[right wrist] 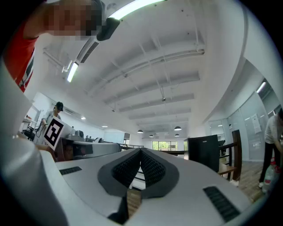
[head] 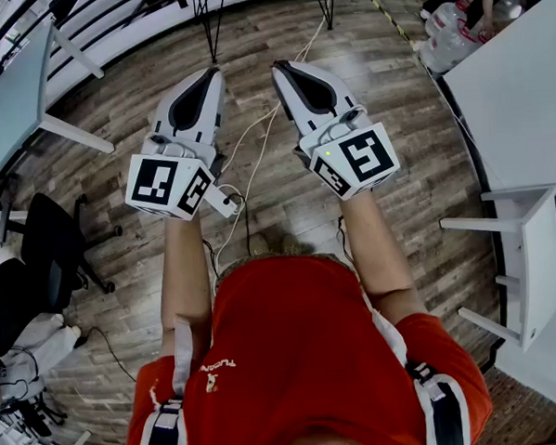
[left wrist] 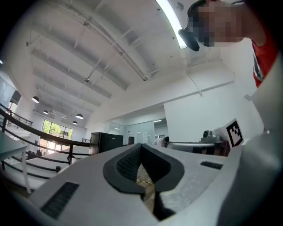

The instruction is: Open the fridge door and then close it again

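The black fridge (right wrist: pixel 202 152) is far off in both gripper views. Its foot is hidden behind the right gripper (right wrist: pixel 140 153) and its handle is too small to tell. A person (right wrist: pixel 273 150) is cut off at the right edge. In the head view the left gripper (head: pixel 214 73) and right gripper hide the hands, and the table (head: pixel 523 111) runs out of frame.

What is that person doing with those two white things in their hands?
A person in a red shirt holds a white-and-grey left claw and right claw out over the wooden plank floor. Both claws are shut and empty. The tall black fridge stands far across the room, not reached yet.
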### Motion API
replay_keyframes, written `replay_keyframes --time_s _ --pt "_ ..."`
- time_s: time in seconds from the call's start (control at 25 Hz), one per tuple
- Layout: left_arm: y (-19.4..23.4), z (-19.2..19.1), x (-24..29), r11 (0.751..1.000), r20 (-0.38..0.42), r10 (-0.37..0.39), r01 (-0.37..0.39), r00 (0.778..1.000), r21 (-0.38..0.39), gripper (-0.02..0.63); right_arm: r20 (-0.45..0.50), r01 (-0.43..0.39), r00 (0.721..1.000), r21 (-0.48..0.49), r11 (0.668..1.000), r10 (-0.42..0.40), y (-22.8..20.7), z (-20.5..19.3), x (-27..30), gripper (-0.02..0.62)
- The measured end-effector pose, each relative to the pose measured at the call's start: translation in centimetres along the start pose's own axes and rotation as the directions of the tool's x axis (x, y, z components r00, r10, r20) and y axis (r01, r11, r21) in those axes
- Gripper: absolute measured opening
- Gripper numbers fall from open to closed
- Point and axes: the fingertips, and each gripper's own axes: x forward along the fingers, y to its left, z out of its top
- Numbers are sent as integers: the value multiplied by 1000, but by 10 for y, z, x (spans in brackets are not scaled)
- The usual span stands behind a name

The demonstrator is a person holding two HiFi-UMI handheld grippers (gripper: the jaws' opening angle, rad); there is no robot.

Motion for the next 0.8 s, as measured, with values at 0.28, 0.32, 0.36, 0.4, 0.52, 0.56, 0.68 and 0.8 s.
replay_keyframes --time_s 0.28,0.32,0.36,0.4,0.52,0.56,0.68,0.8 --pt "12 0 1 1000 5 -7 7 1000 2 9 0 7 1000 7 1000 -7 0 -3 10 26" --pt "16 0 2 1000 9 -10 10 1000 4 9 2 10 1000 7 1000 -10 0 -4 13 26" --pt "19 -1 1 1000 12 -12 12 1000 4 9 1 13 1000 6 1000 -13 0 -5 15 26" --pt "23 -2 0 1000 15 -13 13 1000 2 9 -2 16 1000 5 1000 -16 1 -7 17 26" --pt "30 -8 -5 1000 17 -12 13 1000 -13 9 -14 31 999 3 1000 -31 5 -14 18 26" --pt "33 -11 -5 1000 18 -15 15 1000 -16 9 -16 38 999 2 999 -38 5 -17 19 26" --pt "45 -18 -2 999 14 -27 27 1000 -28 9 -27 59 998 2 998 -58 1 -24 26 26" --pt "58 -23 8 999 5 -36 36 999 -34 9 -35 75 997 -1 997 -75 -9 -30 38 26"
